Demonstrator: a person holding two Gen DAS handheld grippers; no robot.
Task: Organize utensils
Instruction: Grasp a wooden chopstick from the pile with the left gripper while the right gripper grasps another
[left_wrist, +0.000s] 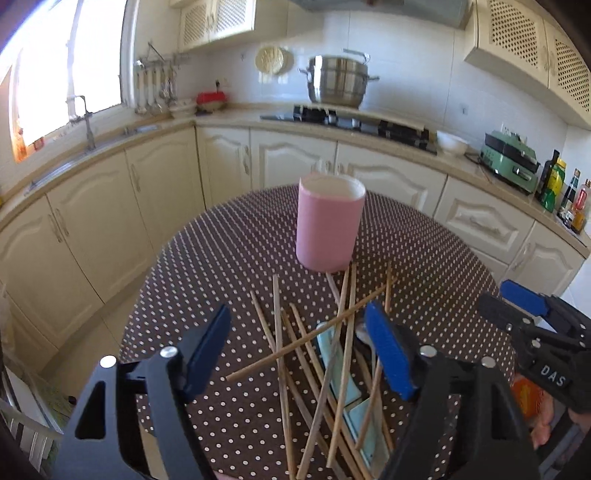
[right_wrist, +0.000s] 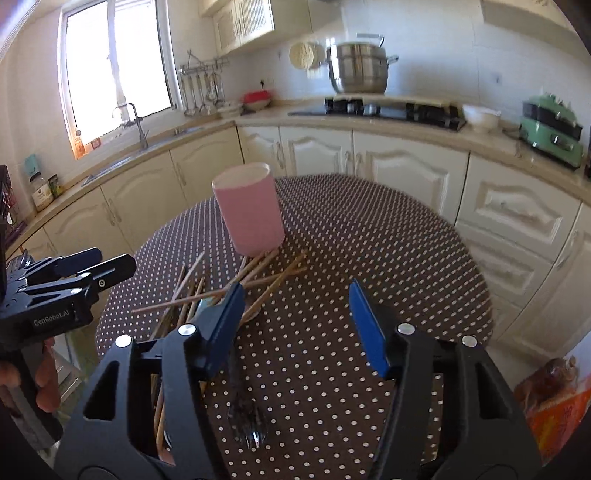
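Note:
A pink cup (left_wrist: 330, 225) (right_wrist: 251, 210) stands upright on the round dotted table (left_wrist: 229, 251). In front of it lies a crossed pile of wooden chopsticks (left_wrist: 280, 354) (right_wrist: 273, 284) over light blue-handled utensils (left_wrist: 328, 350) and a spoon (left_wrist: 364, 332). My left gripper (left_wrist: 297, 350) hovers over this pile, open, its blue pads clear of the sticks. My right gripper (right_wrist: 295, 325) is open above bare cloth to the right of the pile, with nothing between its fingers. A dark fork (right_wrist: 247, 421) lies below it. Each gripper shows in the other's view (left_wrist: 509, 301) (right_wrist: 107, 262).
Cream kitchen cabinets (left_wrist: 295, 158) curve around behind the table. On the counter are a stove with a steel pot (left_wrist: 338, 81), a white bowl (left_wrist: 452, 142), a green appliance (left_wrist: 511, 160) and bottles (left_wrist: 561, 192). An orange packet (right_wrist: 557, 410) lies off the table's right edge.

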